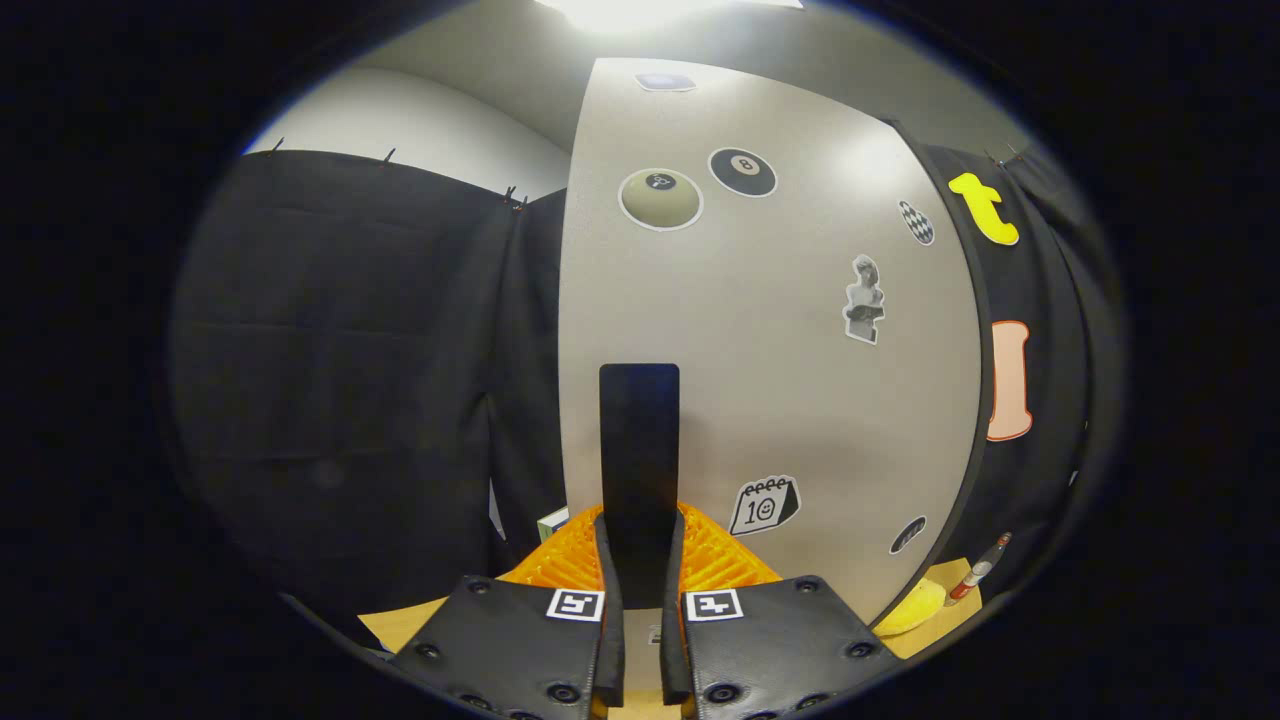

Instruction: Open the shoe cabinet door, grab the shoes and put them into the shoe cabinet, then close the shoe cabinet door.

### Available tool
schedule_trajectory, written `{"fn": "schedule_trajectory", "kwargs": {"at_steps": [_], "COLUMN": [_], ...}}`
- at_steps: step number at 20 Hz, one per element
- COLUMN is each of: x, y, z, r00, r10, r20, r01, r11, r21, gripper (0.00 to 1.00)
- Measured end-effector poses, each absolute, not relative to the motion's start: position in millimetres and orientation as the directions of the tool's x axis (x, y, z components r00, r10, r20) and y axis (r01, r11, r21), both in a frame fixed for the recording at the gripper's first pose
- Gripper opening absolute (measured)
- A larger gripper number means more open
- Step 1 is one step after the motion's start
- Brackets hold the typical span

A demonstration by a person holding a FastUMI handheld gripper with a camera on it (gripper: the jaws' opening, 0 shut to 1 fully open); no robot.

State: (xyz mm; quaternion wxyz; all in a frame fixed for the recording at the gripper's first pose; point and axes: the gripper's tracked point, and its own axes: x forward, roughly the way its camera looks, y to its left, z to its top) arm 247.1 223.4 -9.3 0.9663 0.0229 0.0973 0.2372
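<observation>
The shoe cabinet door (pixel 770 350) is a smooth, pale grey panel with a matte sheen, dotted with flat stickers: a billiard ball, a round badge, a statue, a small calendar. A dark, flat, rectangular handle (pixel 640 460) stands upright on it, its lower end running down between the fingers of the gripper (pixel 640 570), which are pressed onto both its sides. Behind the fingers lies an orange, ribbed plastic piece (pixel 715 560) on a light wooden surface (pixel 400 625). A yellow object (pixel 915 605) sits at the door's lower right edge.
</observation>
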Motion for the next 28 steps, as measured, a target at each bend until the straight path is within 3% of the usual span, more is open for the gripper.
{"fn": "schedule_trajectory", "kwargs": {"at_steps": [13, 28], "x": [230, 216], "y": [197, 156], "z": [-6, -4], "r00": [0.867, 0.909], "r10": [0.461, 0.367], "r20": [-0.190, -0.199], "r01": [-0.448, -0.359], "r11": [0.887, 0.930], "r21": [0.109, 0.075], "gripper": [0.16, 0.15]}}
